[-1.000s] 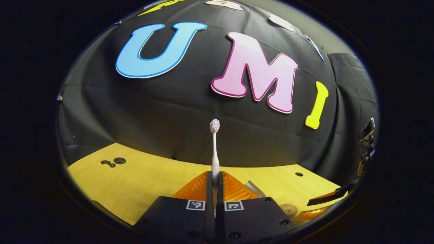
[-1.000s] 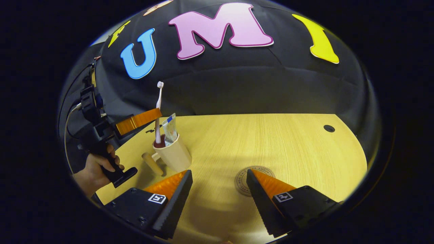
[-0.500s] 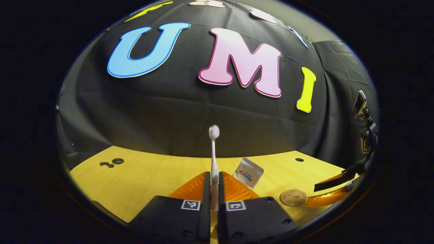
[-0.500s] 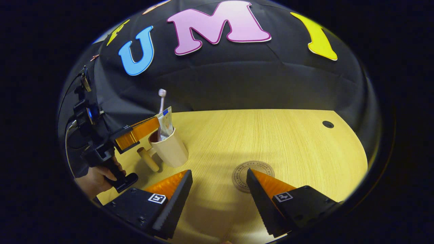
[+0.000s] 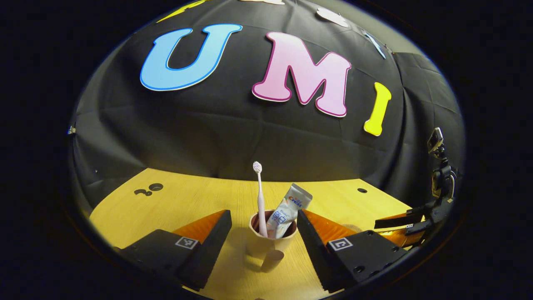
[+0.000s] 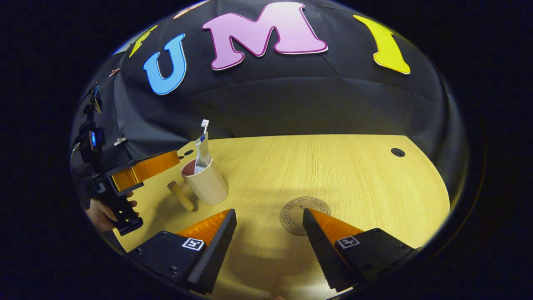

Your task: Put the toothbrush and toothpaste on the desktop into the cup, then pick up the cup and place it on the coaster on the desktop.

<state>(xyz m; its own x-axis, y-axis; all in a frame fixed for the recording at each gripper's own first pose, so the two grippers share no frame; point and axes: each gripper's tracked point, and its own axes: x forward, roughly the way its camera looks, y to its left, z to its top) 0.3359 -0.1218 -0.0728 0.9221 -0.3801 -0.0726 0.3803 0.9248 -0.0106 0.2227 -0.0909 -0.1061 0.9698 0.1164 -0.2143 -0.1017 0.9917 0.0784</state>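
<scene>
Toothbrush and toothpaste standing in cup; left gripper gaping wide around it, gripping nothing; right gripper hovering wide open near coaster.

The left claw is spread wide around the cup, touching nothing. The toothbrush and toothpaste are stood inside it on the tabletop.
</scene>
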